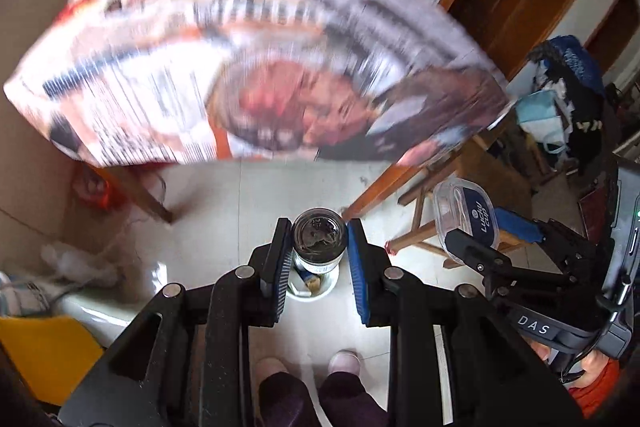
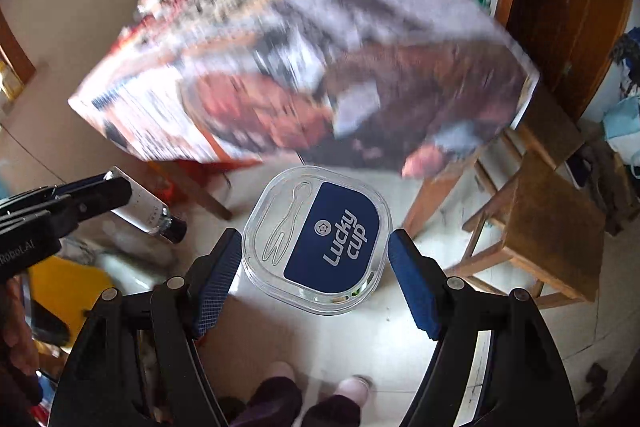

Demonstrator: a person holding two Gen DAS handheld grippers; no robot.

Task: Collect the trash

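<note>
Bottle (image 1: 319, 241) clamped in left tongs (image 1: 318, 259), clear container (image 2: 316, 241) gripped by right tongs (image 2: 314, 267), paper-covered table (image 2: 304, 67), tiled floor (image 2: 360, 339)

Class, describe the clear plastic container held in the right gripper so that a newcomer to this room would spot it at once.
Start at the table covered in printed paper; in front of it, over the white tile floor, the right gripper holds the container. It is a clear, rounded-square plastic tub. Unlike the glass bottle in the left gripper, it carries a dark blue "Lucky cup" label and an embossed fork outline.
</note>
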